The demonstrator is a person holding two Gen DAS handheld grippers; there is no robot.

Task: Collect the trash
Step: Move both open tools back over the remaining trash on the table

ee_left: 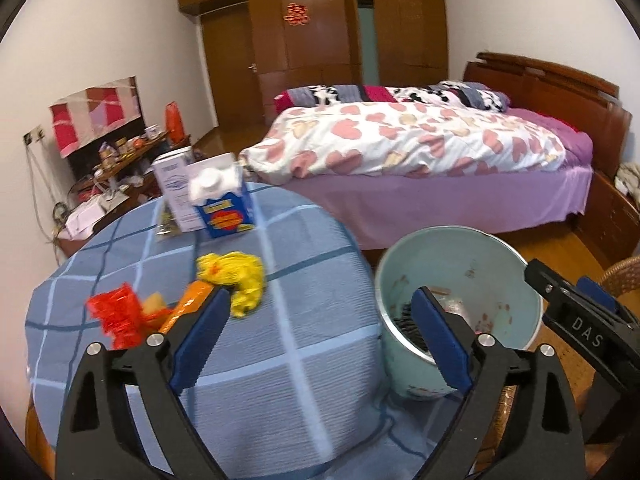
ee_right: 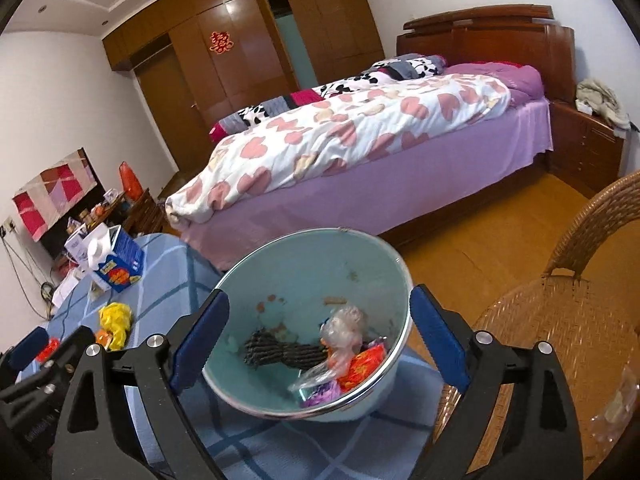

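Left hand-held gripper [ee_left: 322,306] being held wide open, empty, over counter [ee_left: 280,360]; right hand-held gripper [ee_right: 320,308] likewise, bin [ee_right: 372,248] framed between jaws. Yellow trash [ee_left: 236,280] lying at eleven o'clock.

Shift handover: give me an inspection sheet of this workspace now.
Surface: round table under a blue checked cloth.
Job's things: teal bin tilted, holding wrappers and a dark bundle; yellow crumpled bag, red wrapper, orange packet lie on the cloth.
Clutter: blue milk carton, white box.
Grippers: left hand-held gripper open, empty; right hand-held gripper open, bin between its jaws, untouched.
Cables: wall cords.
Surroundings: bed, wicker chair, wardrobe.
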